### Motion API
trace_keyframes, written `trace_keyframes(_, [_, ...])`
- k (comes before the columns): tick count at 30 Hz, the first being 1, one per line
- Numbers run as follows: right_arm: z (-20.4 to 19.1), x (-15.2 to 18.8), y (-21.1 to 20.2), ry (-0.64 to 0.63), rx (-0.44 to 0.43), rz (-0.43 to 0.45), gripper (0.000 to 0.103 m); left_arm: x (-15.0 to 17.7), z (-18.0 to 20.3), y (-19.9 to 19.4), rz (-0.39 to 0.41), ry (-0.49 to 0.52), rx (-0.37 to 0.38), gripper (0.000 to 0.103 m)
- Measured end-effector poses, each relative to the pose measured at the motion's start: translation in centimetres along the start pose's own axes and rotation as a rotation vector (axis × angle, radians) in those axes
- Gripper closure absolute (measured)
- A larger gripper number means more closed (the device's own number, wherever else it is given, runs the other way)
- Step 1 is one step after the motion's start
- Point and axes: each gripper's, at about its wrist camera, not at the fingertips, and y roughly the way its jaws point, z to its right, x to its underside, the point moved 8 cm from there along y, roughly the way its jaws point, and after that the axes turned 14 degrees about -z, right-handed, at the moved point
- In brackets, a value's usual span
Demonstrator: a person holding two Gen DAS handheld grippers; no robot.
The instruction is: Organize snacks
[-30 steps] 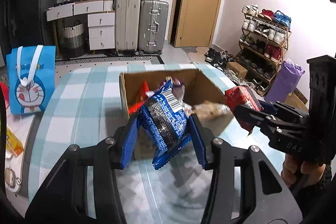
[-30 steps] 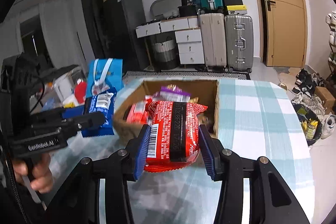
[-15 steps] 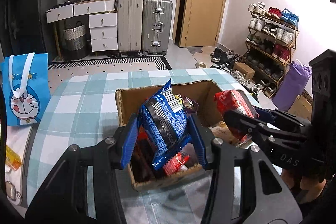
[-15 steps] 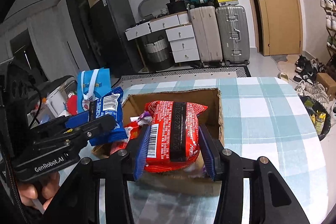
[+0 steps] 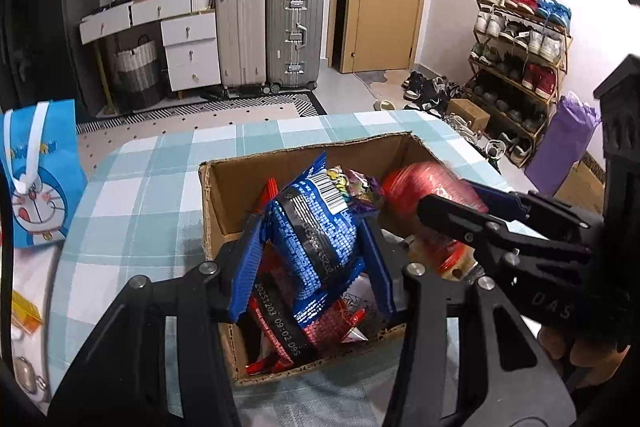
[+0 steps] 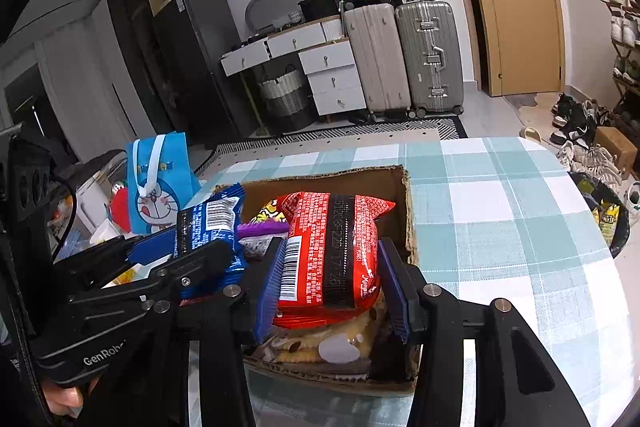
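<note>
Red packet [image 5: 430, 187] blurred; box [image 6: 412, 227] floor hidden.

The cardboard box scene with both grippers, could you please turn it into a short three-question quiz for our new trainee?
1. True or false: the left gripper is shut on a blue snack packet.
2. What does the right gripper hold?
A. a purple packet
B. a red snack packet
C. nothing
3. Fill in: both held packets hang over the open ____, which stands on the checked tablecloth.

Key
1. True; its blue pads press the packet from both sides.
2. B.
3. cardboard box, which already holds other snacks.
</note>
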Motion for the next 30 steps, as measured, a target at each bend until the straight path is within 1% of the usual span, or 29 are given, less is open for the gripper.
trace_keyframes(1, [-0.2,0.1,-0.1,-0.017,0.005,0.003,0.056,0.0,0.1,0.0,-0.002,0.002,0.000,0.056])
trace_keyframes(2, [-0.4,0.2,-0.4,-0.040,0.011,0.016,0.053,0.0,0.2,-0.1,-0.002,0.002,0.005,0.054])
trace_keyframes(3, [-0.7,0.3,-0.8,-0.060,0.016,0.028,0.051,0.0,0.2,-0.3,0.003,0.002,0.009,0.052])
trace_keyframes(4, [-1.0,0.5,-1.4,-0.081,0.014,0.038,0.046,0.1,0.2,-0.5,0.008,0.003,0.012,0.046])
trace_keyframes(5, [-1.2,0.6,-1.9,-0.095,0.010,0.048,0.039,0.2,0.1,-0.8,0.015,0.003,0.012,0.041])
trace_keyframes(6, [-1.3,0.8,-2.3,-0.104,0.009,0.056,0.034,0.4,-0.1,-1.3,0.024,-0.001,0.008,0.029])
trace_keyframes(7, [-1.3,1.0,-2.8,-0.111,0.007,0.063,0.026,0.6,-0.2,-1.7,0.036,-0.006,0.008,0.021])
trace_keyframes(8, [-1.4,1.2,-3.2,-0.117,0.004,0.067,0.017,0.8,-0.4,-2.3,0.051,-0.013,0.011,0.020])
trace_keyframes(9, [-1.4,1.5,-3.7,-0.126,0.000,0.071,0.013,1.2,-0.5,-2.9,0.061,-0.020,0.019,0.019])
trace_keyframes(10, [-1.4,1.9,-4.3,-0.133,-0.001,0.075,0.005,1.5,-0.6,-3.2,0.063,-0.023,0.027,0.017])
trace_keyframes(11, [-1.3,2.2,-4.7,-0.138,-0.003,0.077,0.001,2.0,-0.9,-3.7,0.062,-0.028,0.032,0.014])
trace_keyframes(13, [-1.2,3.0,-5.7,-0.149,-0.003,0.083,0.001,3.2,-1.6,-4.7,0.071,-0.046,0.031,0.000])
trace_keyframes(15, [-1.1,3.8,-6.3,-0.151,-0.001,0.081,0.001,4.6,-2.0,-6.2,0.105,-0.052,0.038,0.001])
trace_keyframes(19, [-1.0,6.0,-7.9,-0.156,-0.018,0.095,0.001,7.2,-2.5,-8.1,0.138,-0.064,0.043,0.001])
trace_keyframes(23, [-1.0,8.0,-9.0,-0.162,-0.031,0.115,0.001,10.2,-2.8,-9.7,0.185,-0.055,0.009,0.001])
trace_keyframes(27, [-1.1,9.8,-9.4,-0.164,-0.049,0.120,0.001,12.5,-2.7,-10.4,0.205,-0.023,-0.014,0.001])
trace_keyframes(30, [-1.2,10.5,-9.1,-0.173,-0.050,0.120,0.000,13.6,-2.8,-10.2,0.213,-0.010,-0.018,0.001])
